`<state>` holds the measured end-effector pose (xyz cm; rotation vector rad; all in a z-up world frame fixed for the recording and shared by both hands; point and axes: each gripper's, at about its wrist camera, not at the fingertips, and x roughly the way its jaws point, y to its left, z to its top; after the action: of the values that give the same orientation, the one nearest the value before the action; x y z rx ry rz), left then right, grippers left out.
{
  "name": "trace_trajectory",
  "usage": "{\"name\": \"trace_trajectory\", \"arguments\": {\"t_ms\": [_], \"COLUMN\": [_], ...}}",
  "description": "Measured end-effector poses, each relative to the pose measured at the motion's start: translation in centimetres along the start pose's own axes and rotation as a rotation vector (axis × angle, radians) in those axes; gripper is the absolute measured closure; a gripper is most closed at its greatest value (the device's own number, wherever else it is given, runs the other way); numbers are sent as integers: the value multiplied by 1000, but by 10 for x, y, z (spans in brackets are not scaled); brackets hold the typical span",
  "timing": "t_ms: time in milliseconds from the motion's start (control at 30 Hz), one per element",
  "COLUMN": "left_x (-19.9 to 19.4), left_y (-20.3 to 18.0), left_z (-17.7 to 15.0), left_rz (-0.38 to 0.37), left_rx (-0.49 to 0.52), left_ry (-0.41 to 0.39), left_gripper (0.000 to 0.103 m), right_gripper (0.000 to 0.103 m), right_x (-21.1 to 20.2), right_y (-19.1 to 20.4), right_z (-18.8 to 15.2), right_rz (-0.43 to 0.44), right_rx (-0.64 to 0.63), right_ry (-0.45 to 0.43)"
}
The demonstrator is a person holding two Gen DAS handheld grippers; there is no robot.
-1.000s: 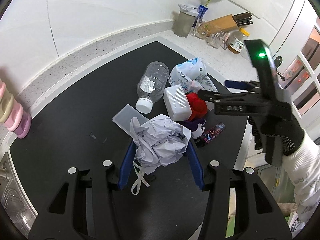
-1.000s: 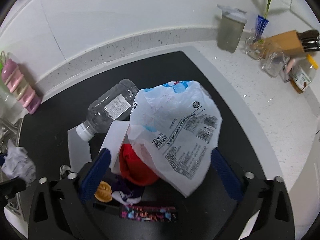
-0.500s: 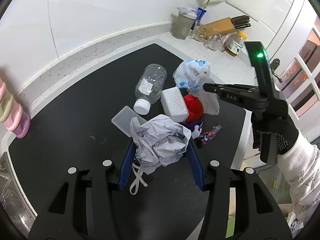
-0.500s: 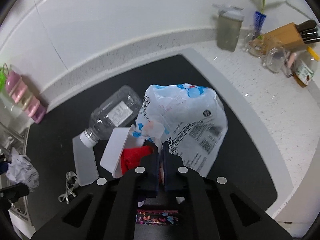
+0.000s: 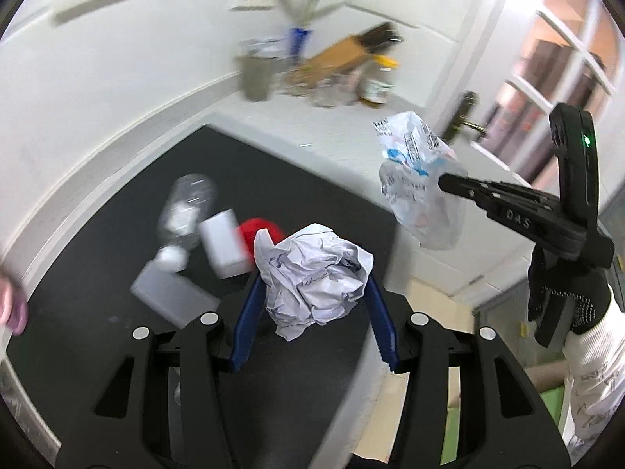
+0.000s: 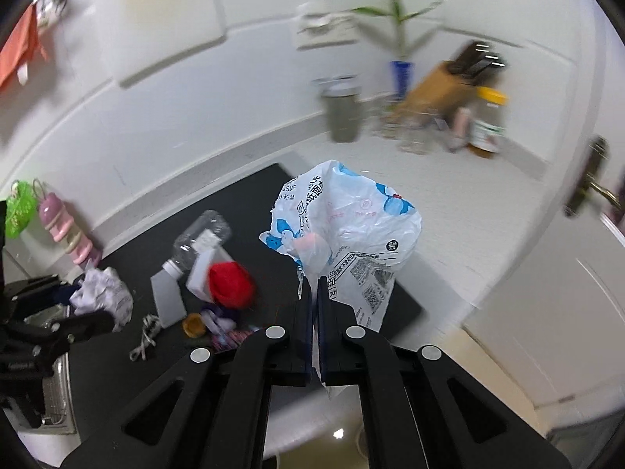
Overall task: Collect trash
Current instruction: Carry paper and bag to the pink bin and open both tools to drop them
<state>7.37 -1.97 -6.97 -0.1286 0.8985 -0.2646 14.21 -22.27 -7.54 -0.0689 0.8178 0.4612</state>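
My left gripper is shut on a crumpled ball of white paper, lifted above the black mat. In the right wrist view that paper ball shows at the left. My right gripper is shut on the edge of a white and blue plastic bag, which hangs in the air off the mat. From the left wrist view the bag dangles from the right gripper, held by a gloved hand. A clear bottle, a white box and a red item lie on the mat.
More small litter sits near the mat's front: a string, a brown cap, a patterned wrapper. At the back of the white counter stand a grey container, a knife block and jars. Pink bottles stand at the left.
My right gripper closed on the plastic bag and lifted it up and to the right, off the pile. My left gripper rose with the paper ball; both views swung right.
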Motion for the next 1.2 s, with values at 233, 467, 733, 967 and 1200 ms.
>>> {"name": "trace_trajectory", "arguments": {"t_ms": [233, 467, 733, 967, 1200], "left_x": [42, 121, 241, 347, 424], "left_y": [-96, -167, -182, -167, -148], "left_z": [-9, -55, -125, -192, -245], "left_rz": [-171, -249, -212, -196, -188], "left_rx": [151, 232, 246, 212, 179], "left_ry": [52, 182, 330, 405, 455], "left_gripper": [52, 52, 52, 52, 52], "right_gripper": [101, 101, 101, 101, 90], "right_x": [-50, -42, 63, 202, 300], "right_y": [-70, -126, -175, -209, -235], "right_z": [-80, -165, -278, -394, -476], "right_rz": [-137, -164, -89, -16, -13], "right_rx": [119, 259, 351, 449, 522], "right_ry": [40, 138, 303, 437, 501]}}
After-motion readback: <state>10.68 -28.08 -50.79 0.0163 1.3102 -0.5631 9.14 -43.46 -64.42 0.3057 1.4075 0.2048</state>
